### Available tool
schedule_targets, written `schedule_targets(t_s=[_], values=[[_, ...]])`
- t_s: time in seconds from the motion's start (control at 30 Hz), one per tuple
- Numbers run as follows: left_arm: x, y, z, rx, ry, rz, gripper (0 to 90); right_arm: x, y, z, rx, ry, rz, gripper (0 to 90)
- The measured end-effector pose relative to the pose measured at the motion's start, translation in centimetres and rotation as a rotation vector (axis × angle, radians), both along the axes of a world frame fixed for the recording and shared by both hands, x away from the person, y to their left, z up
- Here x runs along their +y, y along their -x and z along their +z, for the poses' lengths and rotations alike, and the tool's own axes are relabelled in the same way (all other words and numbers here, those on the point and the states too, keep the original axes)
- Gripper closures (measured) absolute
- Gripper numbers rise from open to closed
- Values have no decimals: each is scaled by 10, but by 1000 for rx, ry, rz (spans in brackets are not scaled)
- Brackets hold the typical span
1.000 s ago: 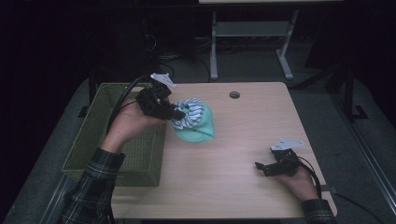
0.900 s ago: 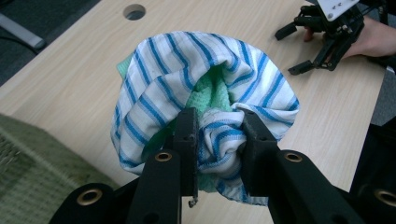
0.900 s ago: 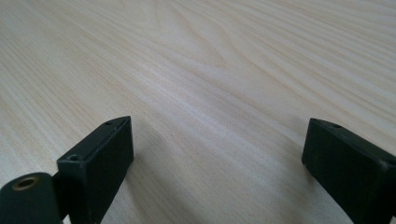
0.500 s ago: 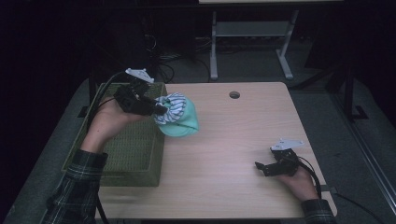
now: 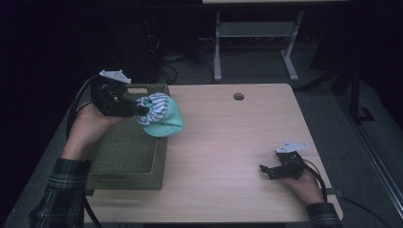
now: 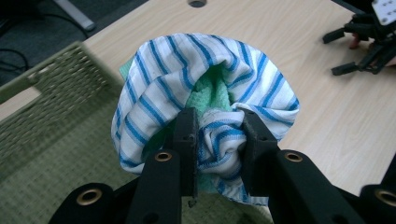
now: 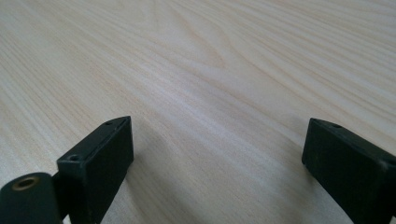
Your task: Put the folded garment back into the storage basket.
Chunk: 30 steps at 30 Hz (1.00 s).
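Observation:
My left gripper (image 5: pixel 139 110) is shut on a bundle of cloth (image 5: pixel 159 115), a blue-striped white cloth wrapped around a mint green one. The bundle hangs in the air over the right rim of a green woven basket (image 5: pixel 124 147) at the table's left edge. In the left gripper view the jaws pinch a fold of the striped cloth (image 6: pixel 205 84), with the basket (image 6: pixel 51 116) below and to the left. My right gripper (image 5: pixel 267 170) rests open on the wooden table (image 5: pixel 228 142) near the front right. Between its spread jaws lies only bare wood (image 7: pixel 210 93).
The table has a round cable hole (image 5: pixel 238 96) near its back edge. A metal stand (image 5: pixel 256 33) and cables are on the dark floor behind the table. The basket's inside looks empty where it shows.
My left gripper has carried the cloth bundle leftward from the table's middle to over the basket's right rim. The right gripper has stayed put.

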<state>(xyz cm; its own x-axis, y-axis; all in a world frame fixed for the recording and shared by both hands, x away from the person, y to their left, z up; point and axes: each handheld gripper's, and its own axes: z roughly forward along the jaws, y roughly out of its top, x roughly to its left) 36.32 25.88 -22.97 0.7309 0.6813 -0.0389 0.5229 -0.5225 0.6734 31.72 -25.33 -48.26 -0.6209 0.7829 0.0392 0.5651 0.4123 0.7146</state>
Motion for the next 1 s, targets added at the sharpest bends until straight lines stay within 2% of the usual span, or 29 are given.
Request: schedule_targets(t_s=[0.3,0.47,0.63,0.83,1.0], values=[[32,4,-3,-1,12,71,707,0,0,0,0,0,-3,86],[47,5,-11,3,28,105,706,0,0,0,1,0,-3,85],[59,4,-22,14,37,133,704,0,0,0,1,0,-3,85],[70,1,-38,24,22,170,704,0,0,0,0,0,-3,86],[82,-3,-55,51,19,213,704,0,0,0,0,1,-3,85]])
